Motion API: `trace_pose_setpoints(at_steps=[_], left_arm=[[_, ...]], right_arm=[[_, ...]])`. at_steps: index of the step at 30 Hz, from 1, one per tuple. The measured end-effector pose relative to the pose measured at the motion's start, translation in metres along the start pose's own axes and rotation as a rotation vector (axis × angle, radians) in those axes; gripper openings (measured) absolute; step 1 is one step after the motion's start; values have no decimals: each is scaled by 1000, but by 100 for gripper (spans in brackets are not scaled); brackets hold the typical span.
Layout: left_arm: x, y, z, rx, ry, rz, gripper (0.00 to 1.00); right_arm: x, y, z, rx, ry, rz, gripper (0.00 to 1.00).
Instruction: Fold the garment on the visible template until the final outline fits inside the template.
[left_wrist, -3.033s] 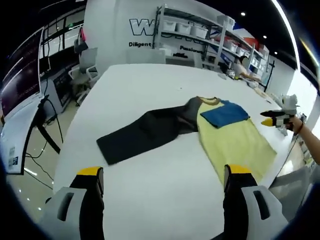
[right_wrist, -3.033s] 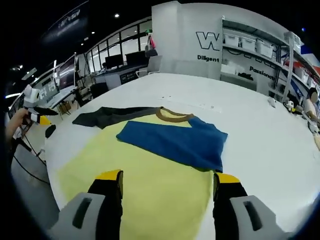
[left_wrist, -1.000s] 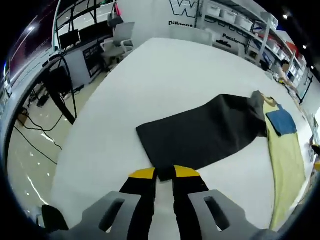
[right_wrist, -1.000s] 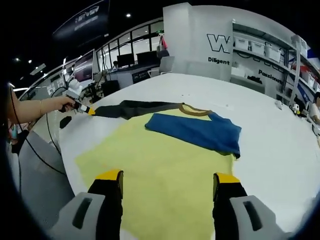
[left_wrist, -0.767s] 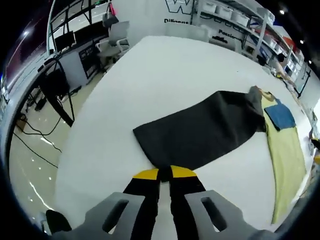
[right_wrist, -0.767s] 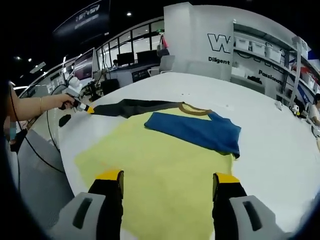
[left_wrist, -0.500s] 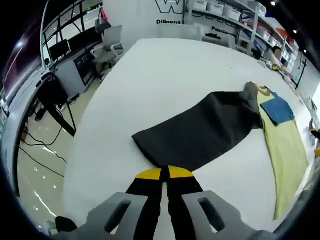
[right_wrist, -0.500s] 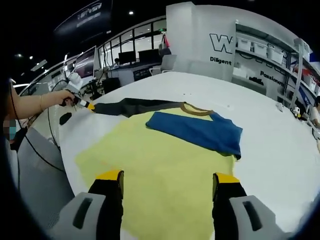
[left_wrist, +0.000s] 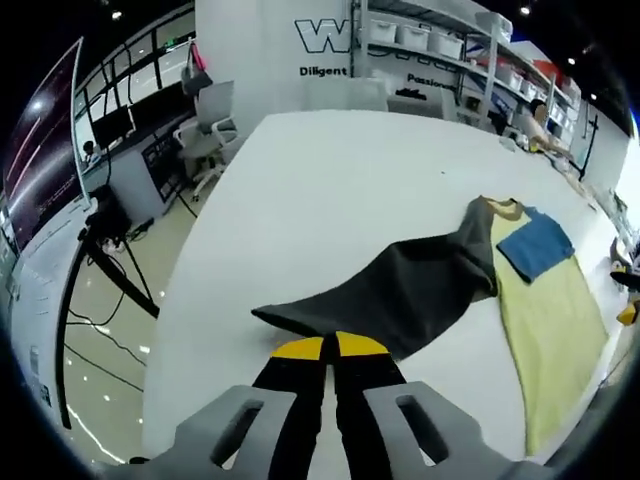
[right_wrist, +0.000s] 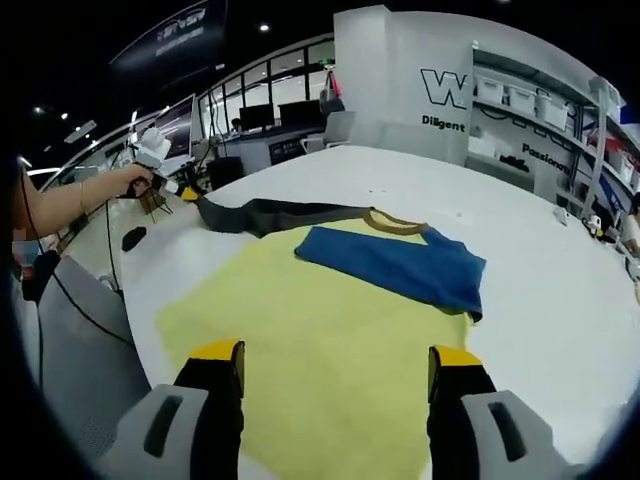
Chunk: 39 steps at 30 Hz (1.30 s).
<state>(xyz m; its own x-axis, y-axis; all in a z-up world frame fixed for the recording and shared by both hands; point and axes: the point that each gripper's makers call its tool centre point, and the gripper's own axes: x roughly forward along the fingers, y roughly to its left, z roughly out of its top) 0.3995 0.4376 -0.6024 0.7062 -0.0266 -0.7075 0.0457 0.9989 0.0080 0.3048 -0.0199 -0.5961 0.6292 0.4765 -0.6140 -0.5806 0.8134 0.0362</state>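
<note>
Left gripper (left_wrist: 330, 348): fingers pressed together, pinching the cuff end of the dark sleeve (left_wrist: 400, 290) at bottom centre of the left gripper view. The sleeve's near end is lifted off the white desk (left_wrist: 330, 190); the rest runs diagonally up-right to the garment (left_wrist: 545, 310) at the right of the frame.

Garment: yellow body lying flat on the desk, brown collar (left_wrist: 505, 208) at its far end, blue sleeve (left_wrist: 535, 245) folded across the chest.

Right gripper (right_wrist: 337, 358): fingers spread wide, gripping nothing, hovering over the yellow body near its lower hem, at bottom centre of the right gripper view. In that view the yellow body fills the middle of the frame, the blue sleeve (right_wrist: 395, 265) lies across it just below the collar (right_wrist: 395, 222), and the dark sleeve (right_wrist: 275, 213) stretches off to upper left. The left gripper (right_wrist: 180, 189) is there too, held by the person's hand (right_wrist: 130, 182) at the left edge, gripping the sleeve tip.

I can't make out any template outline on the desk in either view.

Background: office chair (left_wrist: 210, 130) and monitors at upper left of the left gripper view, shelving with bins (left_wrist: 440, 50) at top, wall lettering (right_wrist: 470, 90) at upper right of the right gripper view.
</note>
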Motion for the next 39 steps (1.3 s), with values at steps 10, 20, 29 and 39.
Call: trace_pose_setpoints(at_steps=[10, 20, 29, 39], left_arm=[[1, -30, 30, 24, -65, -54, 0], [-4, -89, 81, 106, -159, -150, 0], [-21, -165, 136, 249, -266, -277, 0], [-26, -245, 174, 413, -305, -365, 0]], right_arm=[[-4, 1, -4, -8, 12, 0, 73], [-6, 0, -8, -2, 19, -7, 74], [-7, -3, -13, 6, 25, -14, 74], [-12, -9, -16, 15, 26, -35, 76]])
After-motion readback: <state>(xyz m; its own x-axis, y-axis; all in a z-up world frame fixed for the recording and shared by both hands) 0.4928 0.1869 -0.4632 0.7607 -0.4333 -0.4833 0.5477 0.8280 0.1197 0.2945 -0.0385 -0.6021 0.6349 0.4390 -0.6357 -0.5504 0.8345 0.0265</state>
